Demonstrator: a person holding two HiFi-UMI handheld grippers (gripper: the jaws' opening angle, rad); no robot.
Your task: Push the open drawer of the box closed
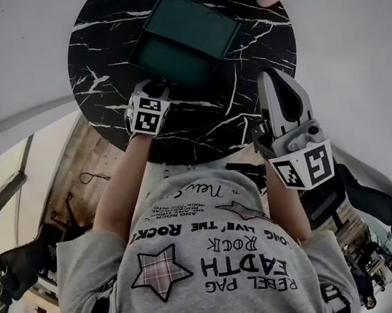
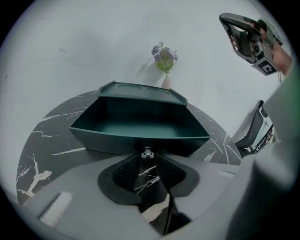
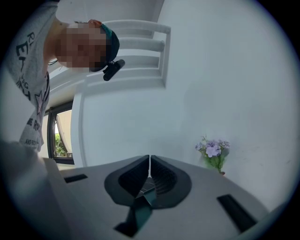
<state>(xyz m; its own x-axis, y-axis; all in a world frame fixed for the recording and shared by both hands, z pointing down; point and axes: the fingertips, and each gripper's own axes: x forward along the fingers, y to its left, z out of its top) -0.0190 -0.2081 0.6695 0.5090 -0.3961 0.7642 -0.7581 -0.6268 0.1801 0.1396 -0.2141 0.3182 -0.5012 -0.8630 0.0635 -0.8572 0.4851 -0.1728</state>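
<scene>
Left gripper: jaws a narrow gap apart, and the small metal knob of the dark green open drawer sits right at the mouth of that gap. No firm pinch shows. The drawer front runs crosswise to the jaws, left to right through the middle of the left gripper view, with the empty tray beyond it. Behind that is the dark green box it slides into. So the closing push likely runs straight ahead along the jaws, square to that long front.

From the head view, the left gripper is against the drawer's near edge at centre frame. The box lies up and to the right on the round black marble table with white veins.

The right gripper has its jaws pressed together on nothing. It is raised at right of frame, well clear of the drawer, so the left is the nearer tool.

The grey T-shirt reads "EARTH", "ROCK" and "LONG LIVE THE ROCK". The box shows no label.
</scene>
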